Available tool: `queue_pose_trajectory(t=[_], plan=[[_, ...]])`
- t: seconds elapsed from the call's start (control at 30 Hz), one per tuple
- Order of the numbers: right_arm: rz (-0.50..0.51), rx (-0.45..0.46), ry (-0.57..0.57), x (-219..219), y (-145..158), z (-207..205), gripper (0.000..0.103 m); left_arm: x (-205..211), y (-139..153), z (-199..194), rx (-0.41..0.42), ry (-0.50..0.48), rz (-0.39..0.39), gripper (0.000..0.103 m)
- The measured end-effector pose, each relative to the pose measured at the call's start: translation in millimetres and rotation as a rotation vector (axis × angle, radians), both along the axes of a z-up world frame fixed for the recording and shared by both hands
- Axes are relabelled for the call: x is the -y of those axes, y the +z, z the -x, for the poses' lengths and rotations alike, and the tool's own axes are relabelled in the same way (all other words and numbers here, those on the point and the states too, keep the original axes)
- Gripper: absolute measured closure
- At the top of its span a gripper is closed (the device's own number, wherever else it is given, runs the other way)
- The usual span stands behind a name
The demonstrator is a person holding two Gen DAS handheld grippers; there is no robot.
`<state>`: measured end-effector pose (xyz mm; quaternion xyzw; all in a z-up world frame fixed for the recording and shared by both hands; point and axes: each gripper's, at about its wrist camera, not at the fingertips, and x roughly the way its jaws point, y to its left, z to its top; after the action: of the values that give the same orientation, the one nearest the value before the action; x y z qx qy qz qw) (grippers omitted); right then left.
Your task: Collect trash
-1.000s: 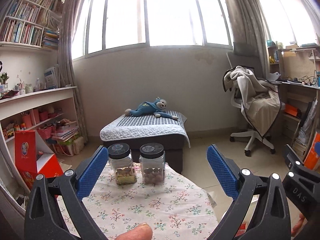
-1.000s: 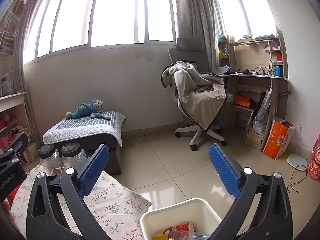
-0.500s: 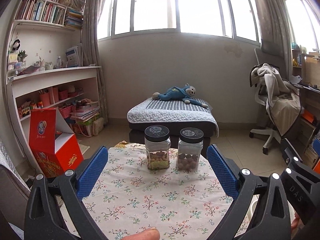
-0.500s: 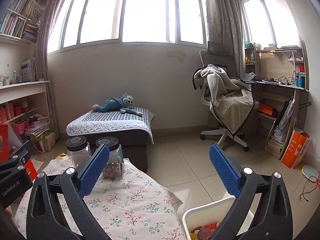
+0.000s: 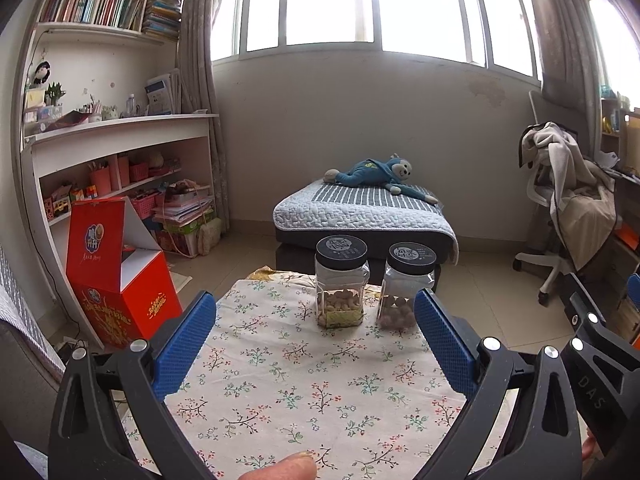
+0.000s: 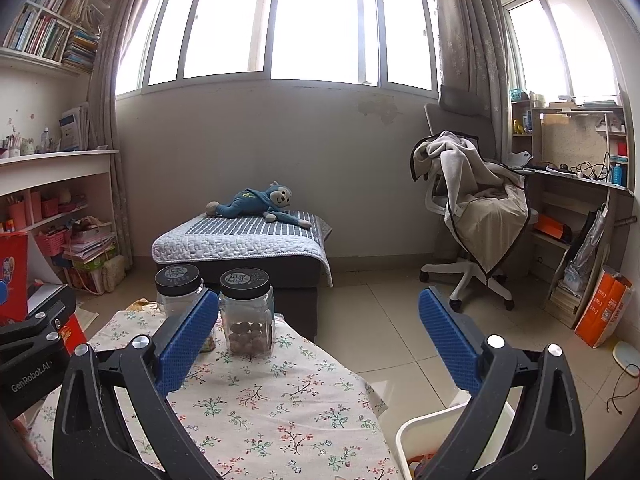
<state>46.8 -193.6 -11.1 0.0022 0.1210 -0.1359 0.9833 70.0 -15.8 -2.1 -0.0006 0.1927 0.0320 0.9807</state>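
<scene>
A white bin (image 6: 428, 426) with trash inside stands on the floor by the table's right edge, low in the right wrist view. My right gripper (image 6: 318, 334) hangs open above the table edge and the bin, holding nothing. My left gripper (image 5: 316, 338) is open too, held over the floral tablecloth (image 5: 320, 384) with nothing between its blue pads. Two clear jars with black lids, one of nuts (image 5: 340, 282) and one of round brown snacks (image 5: 408, 286), stand at the table's far end. No loose trash shows on the cloth.
A red open box (image 5: 116, 272) stands on the floor left of the table, by white shelves (image 5: 120, 152). Beyond the table is a low bed with a blue plush monkey (image 5: 376, 174). An office chair (image 6: 476, 216) draped in a blanket and a desk stand at the right.
Both grippers have swung left and tilted slightly down: more of the table, the shelves and the red box show now. The bin has slid to the lower right edge. Both stay open.
</scene>
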Motion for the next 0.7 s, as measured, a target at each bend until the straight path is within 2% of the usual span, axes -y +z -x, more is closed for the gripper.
queue_pose_trajectory(t=[0.7], plan=[[-0.004,-0.006,0.01,-1.0,-1.6,-6.0,0.007,1.7,-2.2,-4.2,-0.01,-0.004,0.004,0.007]])
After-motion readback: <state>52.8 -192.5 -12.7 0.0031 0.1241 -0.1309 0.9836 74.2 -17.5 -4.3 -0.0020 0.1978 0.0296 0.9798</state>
